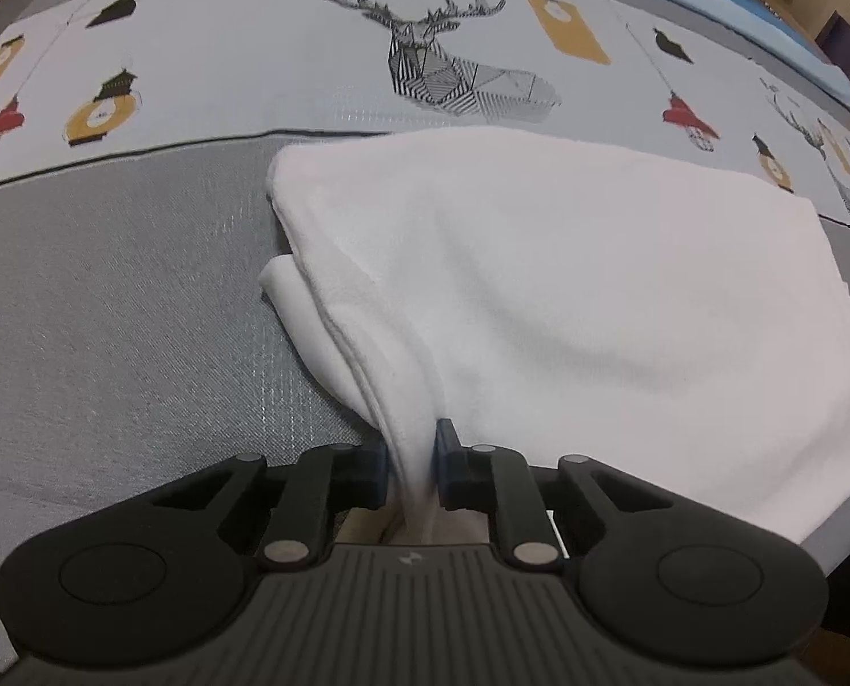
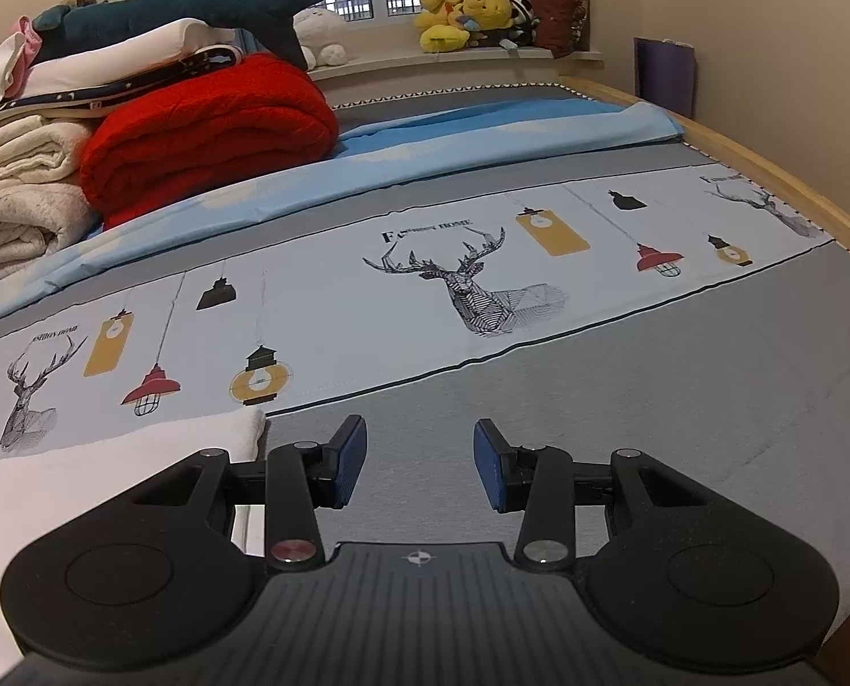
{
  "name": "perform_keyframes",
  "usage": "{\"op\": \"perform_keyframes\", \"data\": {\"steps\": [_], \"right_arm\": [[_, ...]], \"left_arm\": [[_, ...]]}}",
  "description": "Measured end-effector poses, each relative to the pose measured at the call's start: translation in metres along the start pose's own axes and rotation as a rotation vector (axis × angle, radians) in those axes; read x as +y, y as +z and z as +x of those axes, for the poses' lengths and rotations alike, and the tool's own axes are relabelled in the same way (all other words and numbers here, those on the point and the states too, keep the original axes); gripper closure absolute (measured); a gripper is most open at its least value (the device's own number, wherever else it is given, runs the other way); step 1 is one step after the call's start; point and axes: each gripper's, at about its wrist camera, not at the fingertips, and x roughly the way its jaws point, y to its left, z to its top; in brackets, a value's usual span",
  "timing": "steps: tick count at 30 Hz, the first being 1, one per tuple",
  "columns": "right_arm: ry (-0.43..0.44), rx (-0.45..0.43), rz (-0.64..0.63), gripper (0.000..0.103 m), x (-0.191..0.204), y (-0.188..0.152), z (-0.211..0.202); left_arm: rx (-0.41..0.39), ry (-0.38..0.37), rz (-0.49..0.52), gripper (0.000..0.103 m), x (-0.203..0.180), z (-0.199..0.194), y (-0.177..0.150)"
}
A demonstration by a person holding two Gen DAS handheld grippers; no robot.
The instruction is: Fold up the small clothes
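A white garment (image 1: 567, 297) lies folded on the grey bed cover, spreading to the right in the left wrist view. My left gripper (image 1: 412, 457) is shut on its near bunched edge, which runs up between the blue pads. In the right wrist view the same white garment (image 2: 82, 486) lies at the lower left. My right gripper (image 2: 419, 463) is open and empty, just above the grey cover to the right of the garment.
The bed cover has a pale band printed with deer and lamps (image 2: 470, 291). A red blanket (image 2: 213, 126) and stacked cream and white bedding (image 2: 19, 194) stand at the far left. Plush toys (image 2: 470, 17) sit on the window sill. The wooden bed edge (image 2: 767, 171) runs along the right.
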Motion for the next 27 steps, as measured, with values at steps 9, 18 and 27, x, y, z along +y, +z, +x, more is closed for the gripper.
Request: {"op": "perform_keyframes", "data": {"steps": [9,18,27], "right_arm": [[0.035,-0.003,-0.027,0.06,0.003,0.001,-0.001],[0.047,0.003,-0.102,0.06,-0.006,0.001,-0.004],[0.039,0.024,-0.133,0.06,-0.011,-0.003,-0.004]], "left_arm": [[-0.076,-0.107,0.0,0.088,-0.017,-0.028,0.006],[-0.125,-0.269,0.054,0.089,-0.098,-0.044,0.034],[-0.117,-0.455,0.147,0.089,-0.235,-0.032,0.049]]}}
